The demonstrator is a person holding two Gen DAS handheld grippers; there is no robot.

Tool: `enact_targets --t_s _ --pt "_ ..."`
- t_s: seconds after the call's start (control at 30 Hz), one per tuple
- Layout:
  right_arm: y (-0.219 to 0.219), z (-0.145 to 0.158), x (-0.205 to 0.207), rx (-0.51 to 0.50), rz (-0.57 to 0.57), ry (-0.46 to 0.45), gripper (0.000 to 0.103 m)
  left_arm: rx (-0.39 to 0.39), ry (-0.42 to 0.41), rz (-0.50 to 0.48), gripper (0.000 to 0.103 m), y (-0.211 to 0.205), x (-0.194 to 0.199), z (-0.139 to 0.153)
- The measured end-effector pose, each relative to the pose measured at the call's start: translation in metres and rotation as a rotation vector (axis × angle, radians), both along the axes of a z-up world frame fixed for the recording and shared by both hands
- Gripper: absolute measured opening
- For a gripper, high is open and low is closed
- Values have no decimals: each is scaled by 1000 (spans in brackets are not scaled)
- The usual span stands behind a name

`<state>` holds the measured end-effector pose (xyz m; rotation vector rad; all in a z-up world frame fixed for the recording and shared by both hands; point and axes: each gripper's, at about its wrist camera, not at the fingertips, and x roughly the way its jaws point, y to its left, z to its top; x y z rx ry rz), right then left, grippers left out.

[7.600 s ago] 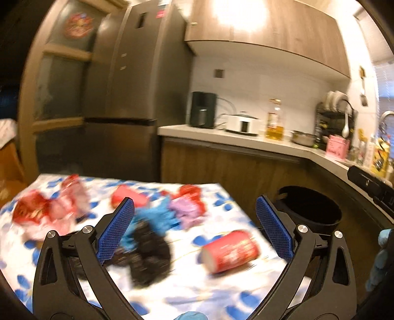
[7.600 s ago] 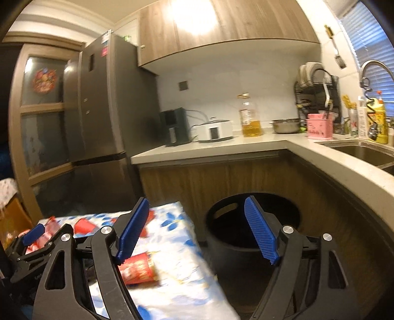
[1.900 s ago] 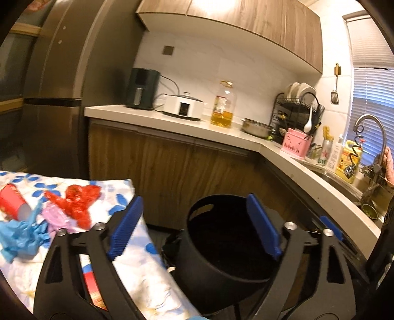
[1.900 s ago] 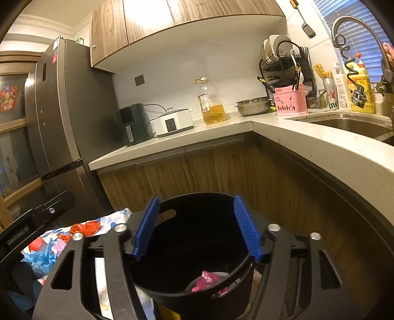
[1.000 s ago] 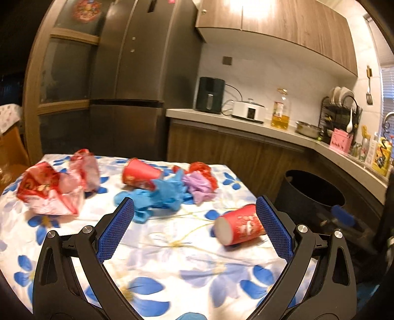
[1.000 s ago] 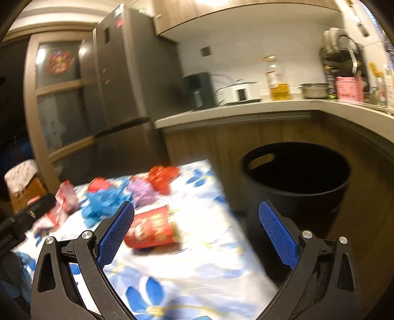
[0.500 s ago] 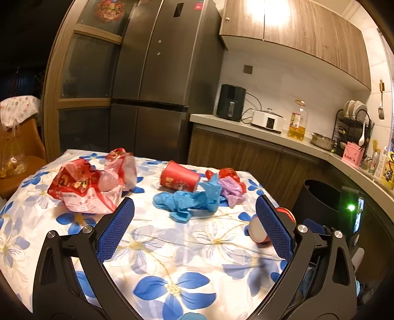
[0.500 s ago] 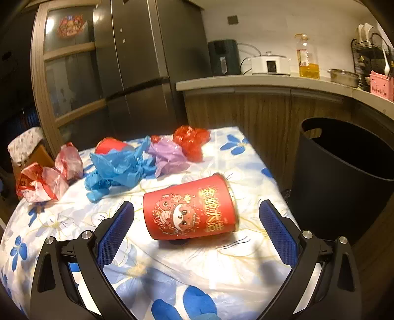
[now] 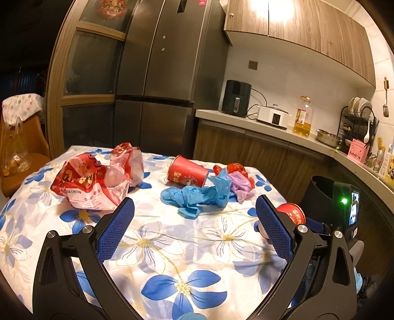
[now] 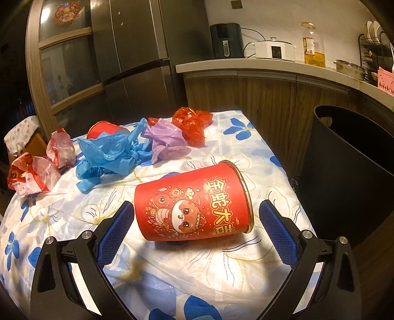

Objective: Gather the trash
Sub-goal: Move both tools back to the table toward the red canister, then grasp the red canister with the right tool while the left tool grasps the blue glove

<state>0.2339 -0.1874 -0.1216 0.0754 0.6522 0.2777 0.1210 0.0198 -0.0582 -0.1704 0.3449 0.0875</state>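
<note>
Trash lies across the flowered table (image 9: 157, 246): only the right wrist view shows the near red cup (image 10: 194, 204) whole, on its side between the wide-open, empty right gripper (image 10: 197, 231), long axis crosswise, mouth toward the black bin (image 10: 349, 172) past the table's right edge. From the left wrist view, the left gripper (image 9: 194, 231), also wide open and empty, hovers over bare cloth, hiding most of that cup. Farther off lie a blue bag (image 9: 197, 194), a second cup (image 9: 187, 173) and a red packet (image 9: 88, 184).

Warm, dim indoor light. Glare blooms on the upper cabinets (image 9: 278, 14). Fisheye bending and dark vignetting at edges. Both views sharp; soft shadow under the cup (image 10: 194, 204).
</note>
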Motion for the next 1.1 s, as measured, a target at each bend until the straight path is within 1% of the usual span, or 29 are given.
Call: enact_targets --t_s 0.07,0.1,0.2,0.43,0.6,0.7,0.87,0.93,0.97,1.0,1.03,1.1 --pt "1 -1 1 -4 2 3 95 -2 2 2 97 0 1 -1" --pt "2 -1 1 -8 5 6 92 -3 2 3 97 0 1 -1" --pt "4 -2 2 -16 11 11 85 -1 7 7 97 -1 2 -1" --pt "5 -1 -1 -12 14 -5 85 -5 18 15 97 1 8 -6" --pt "3 2 -5 -3 7 -29 84 8 17 12 97 -1 24 -10" --pt "0 3 -6 13 -4 -40 84 11 9 6 97 -3 41 -12" --pt "-5 6 -10 40 -18 -57 84 2 7 -24 97 -10 81 -17" --pt "-7 7 -11 49 -22 -63 84 -11 31 -47 93 -13 99 -21" --pt "-8 7 -12 53 -22 -64 84 -13 45 -50 89 -14 107 -23" --pt "-8 8 -13 57 -23 -65 84 -14 56 -50 83 -14 113 -25" --pt "-9 8 -13 60 -23 -66 84 -19 75 -59 80 -15 121 -28" --pt "-10 9 -14 64 -21 -68 84 -25 106 -64 66 -16 132 -32"
